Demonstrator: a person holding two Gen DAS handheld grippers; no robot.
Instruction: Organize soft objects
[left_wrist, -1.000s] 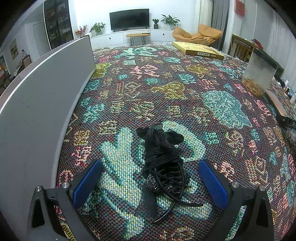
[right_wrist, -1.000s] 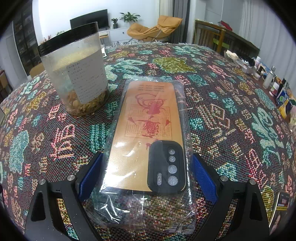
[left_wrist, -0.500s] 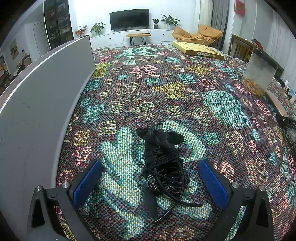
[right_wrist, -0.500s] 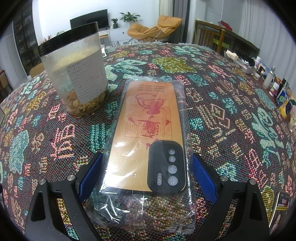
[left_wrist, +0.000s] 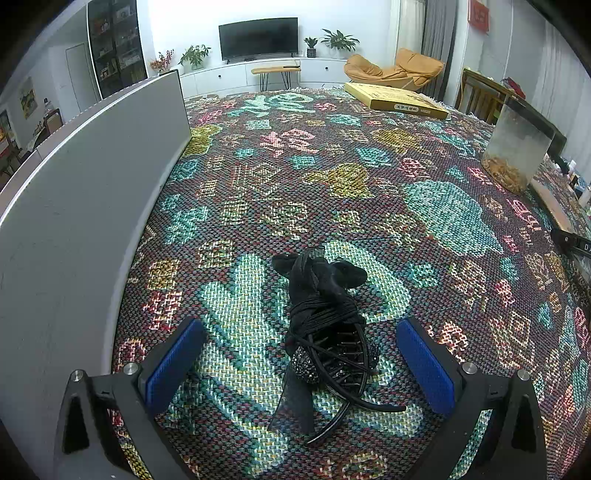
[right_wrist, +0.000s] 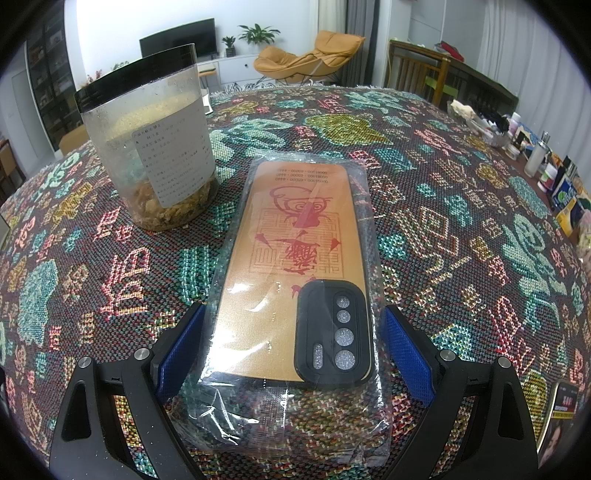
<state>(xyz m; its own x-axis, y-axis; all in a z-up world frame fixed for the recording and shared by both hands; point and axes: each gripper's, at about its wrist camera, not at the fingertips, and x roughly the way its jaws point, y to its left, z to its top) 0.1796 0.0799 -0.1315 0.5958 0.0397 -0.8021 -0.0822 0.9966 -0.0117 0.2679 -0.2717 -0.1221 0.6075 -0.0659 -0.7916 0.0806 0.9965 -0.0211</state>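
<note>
From where I sit, nothing looks sorted yet. My left gripper (left_wrist: 299, 363) has its fingers spread wide around the black hair clip bundle (left_wrist: 325, 332), which lies on the patterned bench cover (left_wrist: 332, 177) untouched. My right gripper (right_wrist: 293, 354) is likewise spread, its fingers flanking the bagged phone case (right_wrist: 295, 258) without visibly pinching it. Both grasps are still to do. The jar (right_wrist: 155, 155) carries a printed label too small to read; the case shows red seal-style characters I can't make out
</note>
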